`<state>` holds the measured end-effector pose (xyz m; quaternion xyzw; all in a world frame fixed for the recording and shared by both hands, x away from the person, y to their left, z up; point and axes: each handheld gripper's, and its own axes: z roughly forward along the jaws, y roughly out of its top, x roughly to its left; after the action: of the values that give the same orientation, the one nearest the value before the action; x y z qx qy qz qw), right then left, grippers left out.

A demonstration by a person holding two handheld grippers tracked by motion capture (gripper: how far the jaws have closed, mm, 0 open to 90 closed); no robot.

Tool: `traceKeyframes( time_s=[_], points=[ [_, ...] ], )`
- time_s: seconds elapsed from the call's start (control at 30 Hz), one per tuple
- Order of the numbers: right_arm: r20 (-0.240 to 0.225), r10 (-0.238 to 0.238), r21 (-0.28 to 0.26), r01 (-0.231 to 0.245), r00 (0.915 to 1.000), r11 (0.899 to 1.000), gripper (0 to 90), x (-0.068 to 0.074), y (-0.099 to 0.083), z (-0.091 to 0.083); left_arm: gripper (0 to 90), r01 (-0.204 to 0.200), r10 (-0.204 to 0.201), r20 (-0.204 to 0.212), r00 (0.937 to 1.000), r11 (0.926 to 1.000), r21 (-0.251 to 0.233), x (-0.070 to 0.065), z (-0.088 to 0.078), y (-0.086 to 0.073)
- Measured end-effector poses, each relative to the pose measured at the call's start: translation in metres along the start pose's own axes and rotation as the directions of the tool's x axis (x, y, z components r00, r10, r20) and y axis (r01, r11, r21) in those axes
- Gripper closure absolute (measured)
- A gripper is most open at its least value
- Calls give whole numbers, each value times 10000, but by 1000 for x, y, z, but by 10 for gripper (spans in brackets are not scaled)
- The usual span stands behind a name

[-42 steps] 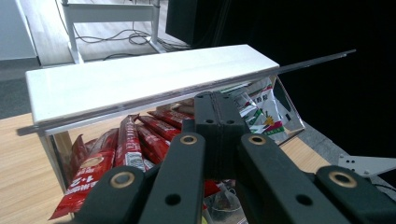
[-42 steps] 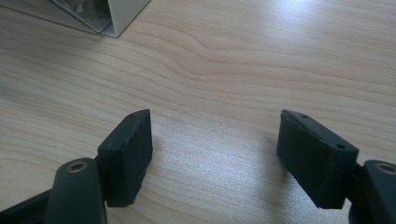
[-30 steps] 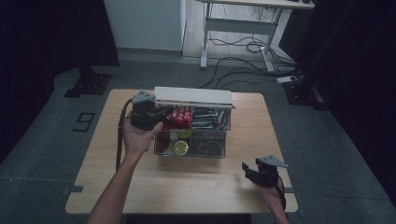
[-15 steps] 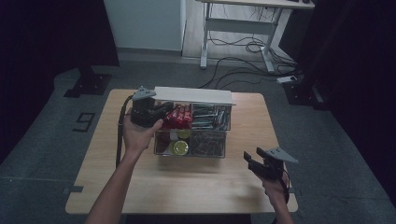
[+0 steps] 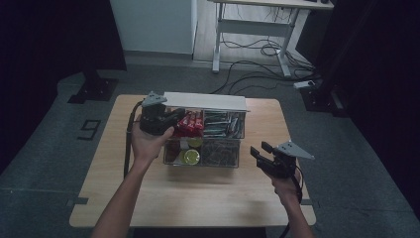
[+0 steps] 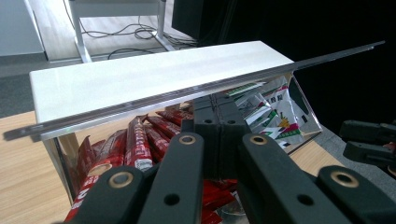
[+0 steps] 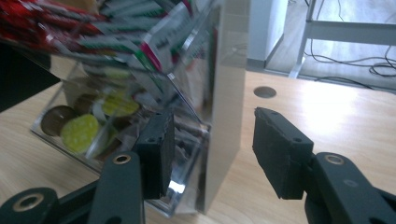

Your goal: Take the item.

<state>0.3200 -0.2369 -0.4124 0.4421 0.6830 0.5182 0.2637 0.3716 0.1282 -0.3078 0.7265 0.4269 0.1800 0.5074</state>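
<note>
black left gripper (image 5: 174, 115) has its jaws pinched shut at the left end of the clear acrylic organizer box (image 5: 205, 157), under the raised white lid (image 5: 205, 100); right gripper (image 5: 259, 151), jaws half-wide and just been closing with nothing between them, hangs just off the box's right end. judged step: steadying the box with the lid up; next calls for bringing the right gripper in over a compartment. box sits mid-tabletop (image 5: 198, 198), long axis left-right, lid edge along it, opening toward the person.
</note>
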Motion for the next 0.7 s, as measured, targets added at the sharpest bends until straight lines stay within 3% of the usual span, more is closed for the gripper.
traceKeyframes(
  time_s=[0.7],
  points=[
    [-363, -600, -146, 595, 9975, 9981, 535, 23, 41, 18, 891, 70, -71, 171, 9998, 10000, 62, 1, -1, 2]
  ],
)
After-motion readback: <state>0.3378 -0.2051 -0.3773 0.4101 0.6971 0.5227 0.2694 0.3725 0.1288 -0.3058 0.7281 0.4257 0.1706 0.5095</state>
